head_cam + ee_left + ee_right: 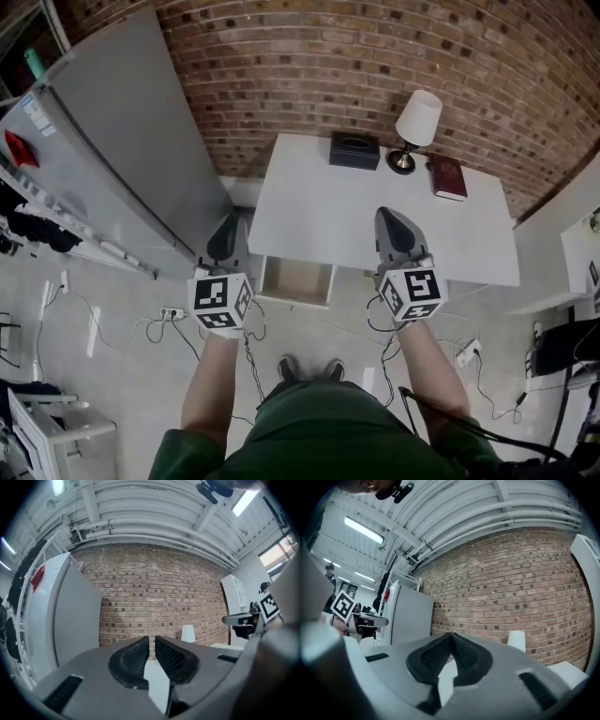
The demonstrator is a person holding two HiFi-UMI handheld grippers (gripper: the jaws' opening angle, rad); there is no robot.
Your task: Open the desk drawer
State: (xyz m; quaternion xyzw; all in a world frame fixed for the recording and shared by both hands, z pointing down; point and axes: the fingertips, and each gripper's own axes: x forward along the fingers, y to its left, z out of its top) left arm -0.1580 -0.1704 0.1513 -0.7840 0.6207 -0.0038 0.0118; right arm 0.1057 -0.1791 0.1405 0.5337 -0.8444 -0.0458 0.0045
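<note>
Brick wall backs everything I see. My left gripper (pixel 152 641) has its jaws a narrow slit apart, gripping nothing. My right gripper (pixel 451 637) is pinched together at the tips, also empty. From the head view, the left one hangs just left of the drawer (pixel 296 281) and the right one over the front edge of the white desk (pixel 319 202). The drawer already juts out under that edge, its pale inside showing. I judge the opening done or nearly so. Any further pull needs the left jaws spread and set on the drawer's front.

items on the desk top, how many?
3: a black box at back centre, a lamp just right of it, a dark red book further right. Nothing looks hidden.
</note>
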